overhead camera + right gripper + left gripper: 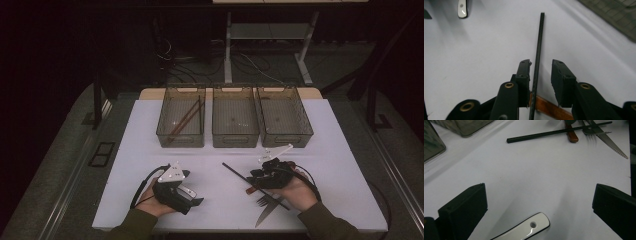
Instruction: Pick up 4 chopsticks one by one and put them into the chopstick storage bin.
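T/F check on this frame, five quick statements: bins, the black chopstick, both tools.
1. Three bins stand in a row at the table's far side. True.
2. The right tool straddles the black chopstick. True; one pad is at the stick, the other apart from it.
3. The left tool is shut on the white handle. False: its jaws stand wide open and the handle lies between them.
4. The middle bin holds the brown chopsticks. False: they are in the left bin.
5. A serrated knife lies by the fork. True.
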`<state>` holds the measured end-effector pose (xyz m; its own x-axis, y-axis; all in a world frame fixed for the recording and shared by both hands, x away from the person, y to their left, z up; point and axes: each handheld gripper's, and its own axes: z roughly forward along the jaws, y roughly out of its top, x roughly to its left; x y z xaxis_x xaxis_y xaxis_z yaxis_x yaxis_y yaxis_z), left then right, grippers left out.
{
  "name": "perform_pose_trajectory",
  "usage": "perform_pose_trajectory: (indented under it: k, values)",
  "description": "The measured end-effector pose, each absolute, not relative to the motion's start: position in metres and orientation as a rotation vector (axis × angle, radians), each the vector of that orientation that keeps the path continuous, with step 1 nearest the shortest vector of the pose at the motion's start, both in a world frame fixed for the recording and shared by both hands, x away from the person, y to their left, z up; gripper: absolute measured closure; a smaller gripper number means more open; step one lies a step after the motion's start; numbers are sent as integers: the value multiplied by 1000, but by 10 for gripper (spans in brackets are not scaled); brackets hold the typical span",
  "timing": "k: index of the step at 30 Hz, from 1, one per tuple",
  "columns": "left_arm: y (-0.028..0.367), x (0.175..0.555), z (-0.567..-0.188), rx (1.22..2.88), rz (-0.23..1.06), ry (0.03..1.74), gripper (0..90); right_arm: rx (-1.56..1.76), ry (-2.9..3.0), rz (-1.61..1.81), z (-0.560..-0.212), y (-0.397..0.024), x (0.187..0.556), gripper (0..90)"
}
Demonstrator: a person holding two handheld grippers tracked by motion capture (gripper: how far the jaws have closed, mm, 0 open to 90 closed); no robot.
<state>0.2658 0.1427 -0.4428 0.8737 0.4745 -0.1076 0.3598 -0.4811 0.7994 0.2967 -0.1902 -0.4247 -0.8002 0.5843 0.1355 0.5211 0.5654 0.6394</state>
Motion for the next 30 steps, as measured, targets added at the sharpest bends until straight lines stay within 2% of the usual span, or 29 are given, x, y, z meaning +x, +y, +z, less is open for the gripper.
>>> perform_pose_trajectory:
  k: [21, 30]
  values:
    - [142, 265, -443, 2130, 158, 596, 0, 948, 2752, 952, -437, -185, 299, 837]
    - [142, 265, -443, 2129, 158, 596, 0, 951, 2754, 944, -438, -185, 300, 851]
